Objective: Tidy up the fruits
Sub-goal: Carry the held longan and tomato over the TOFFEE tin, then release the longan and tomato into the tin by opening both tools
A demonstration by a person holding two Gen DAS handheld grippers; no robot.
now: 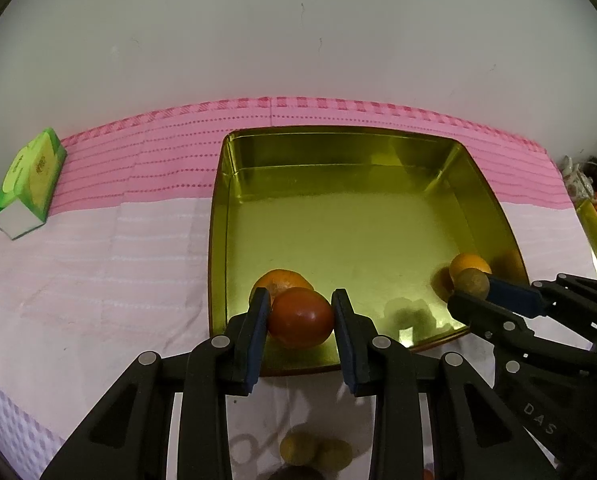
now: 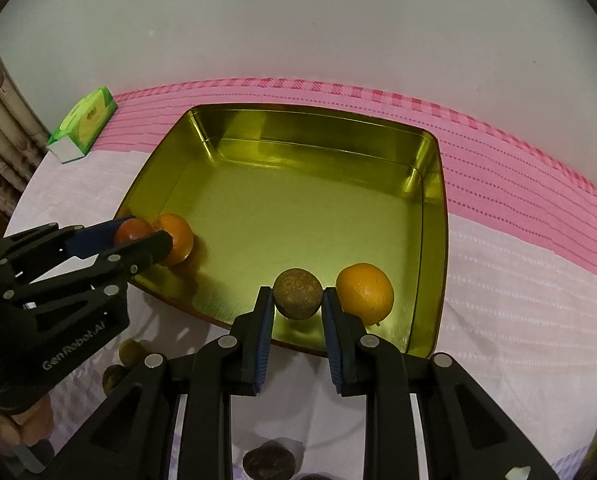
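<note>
A gold metal tray (image 1: 338,152) (image 2: 298,128) lies on a pink and white cloth. My left gripper (image 1: 300,312) (image 2: 142,234) is shut on a red tomato (image 1: 301,317) (image 2: 132,229) over the tray's near left corner, next to an orange (image 1: 276,280) (image 2: 178,238) lying inside. My right gripper (image 2: 298,296) (image 1: 472,292) is shut on a brown round fruit (image 2: 298,293) (image 1: 472,284) over the tray's near right part, beside a second orange (image 2: 365,292) (image 1: 468,262) in the tray.
A green carton (image 1: 28,182) (image 2: 84,122) lies at the far left of the cloth. Yellowish fruits (image 1: 314,450) and dark fruits (image 2: 268,460) lie on the cloth near me, below the grippers. A white wall stands behind the table.
</note>
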